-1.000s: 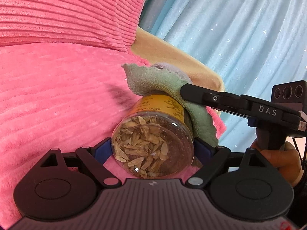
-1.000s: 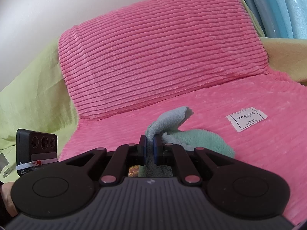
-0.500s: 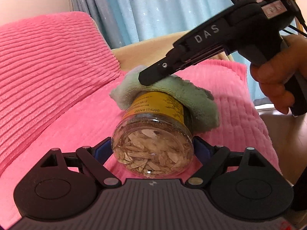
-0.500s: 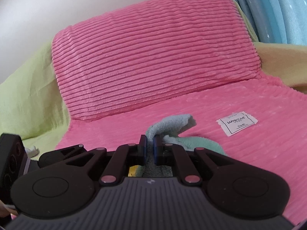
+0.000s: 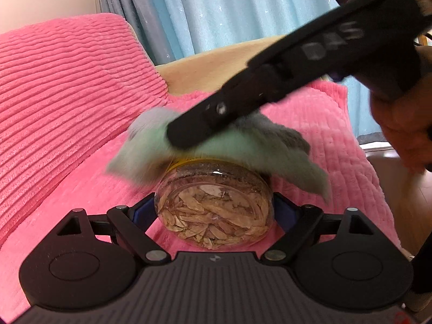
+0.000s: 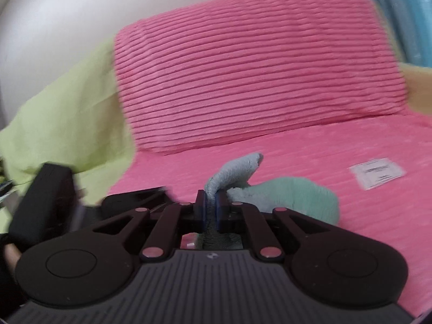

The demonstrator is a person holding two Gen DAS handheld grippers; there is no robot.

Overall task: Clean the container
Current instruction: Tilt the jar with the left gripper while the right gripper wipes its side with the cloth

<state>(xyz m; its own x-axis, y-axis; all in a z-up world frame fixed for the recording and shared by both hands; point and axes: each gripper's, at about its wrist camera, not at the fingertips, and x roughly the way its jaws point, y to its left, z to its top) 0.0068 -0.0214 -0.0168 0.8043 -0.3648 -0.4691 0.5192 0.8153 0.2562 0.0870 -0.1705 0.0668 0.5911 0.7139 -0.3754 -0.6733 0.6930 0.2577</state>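
A clear plastic jar with a yellow label, filled with pale dried flakes, lies bottom toward the left wrist camera. My left gripper is shut on the jar, its blue pads pressed against both sides. A mint-green and grey cloth drapes over the jar's far part, blurred by motion. My right gripper is shut on a fold of the cloth; in the left wrist view it reaches in from the upper right with its fingers on top of the cloth. The jar's lid is hidden.
A pink ribbed sofa cushion stands behind a pink seat cover with a white tag. A lime-green blanket lies at the left. Blue curtains hang behind. A hand holds the right gripper.
The right gripper has dragged the cloth along the jar toward the left wrist camera, covering most of the yellow label. The jar stays held in the left gripper.
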